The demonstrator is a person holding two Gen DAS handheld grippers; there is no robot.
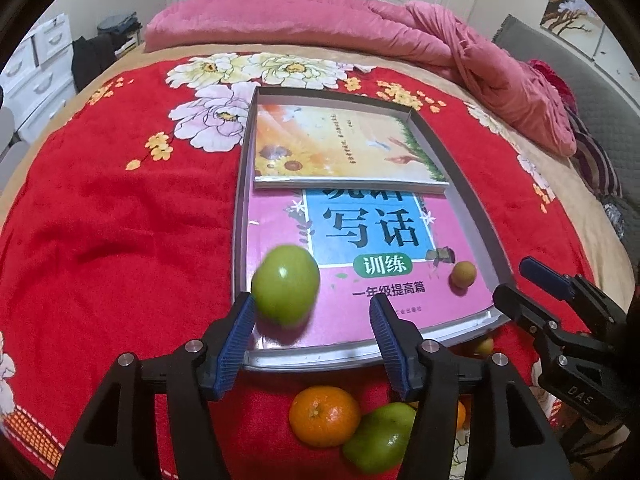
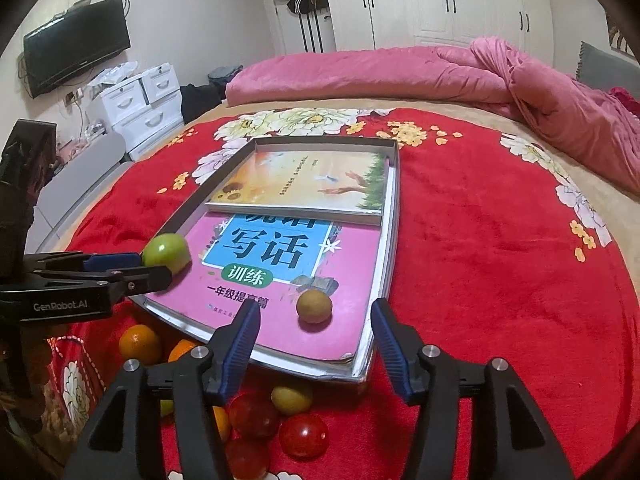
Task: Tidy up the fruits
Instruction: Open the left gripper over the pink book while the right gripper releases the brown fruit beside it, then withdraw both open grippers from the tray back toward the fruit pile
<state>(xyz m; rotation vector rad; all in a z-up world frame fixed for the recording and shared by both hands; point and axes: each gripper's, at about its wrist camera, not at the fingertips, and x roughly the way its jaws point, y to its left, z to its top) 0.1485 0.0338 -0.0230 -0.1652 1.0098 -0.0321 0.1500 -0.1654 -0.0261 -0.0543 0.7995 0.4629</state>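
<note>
A grey tray lies on the red bed blanket with two books in it. A green apple is at the tray's near left, blurred, touching my left gripper's left pad; the left gripper is open. A small yellow-brown fruit rests on the pink book. My right gripper is open and empty just before that fruit. Loose fruit lies in front of the tray: an orange, a green apple, red fruits.
A pink duvet is piled at the far side of the bed. White drawers and a television stand to the left. The red floral blanket stretches right of the tray.
</note>
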